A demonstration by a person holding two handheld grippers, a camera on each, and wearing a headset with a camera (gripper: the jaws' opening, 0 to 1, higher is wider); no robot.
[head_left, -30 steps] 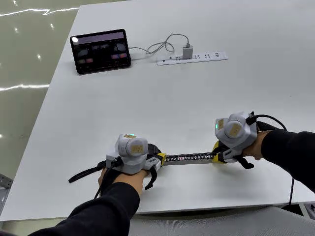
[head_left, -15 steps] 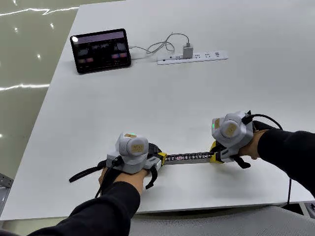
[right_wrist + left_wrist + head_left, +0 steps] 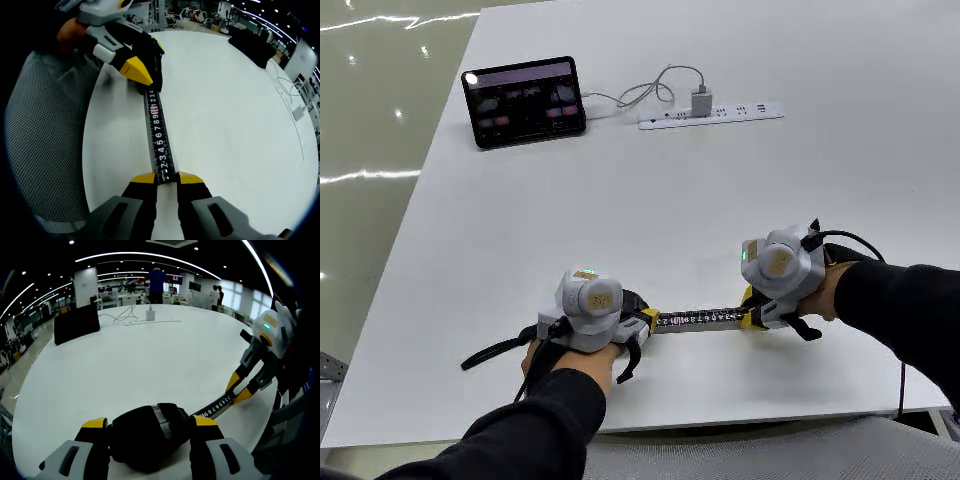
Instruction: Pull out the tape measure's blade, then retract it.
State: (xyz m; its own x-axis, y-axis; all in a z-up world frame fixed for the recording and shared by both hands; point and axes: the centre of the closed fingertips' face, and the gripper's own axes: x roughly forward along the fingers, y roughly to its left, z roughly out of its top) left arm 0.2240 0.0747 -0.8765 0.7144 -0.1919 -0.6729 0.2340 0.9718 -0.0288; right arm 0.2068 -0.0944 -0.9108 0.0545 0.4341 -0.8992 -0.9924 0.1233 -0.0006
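Right gripper nearer the tape measure (tablet well apart)

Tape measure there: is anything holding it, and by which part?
Both grippers hold it. The left gripper clamps the black case between its jaws; the right gripper pinches the blade at its free end, near the low numbers.
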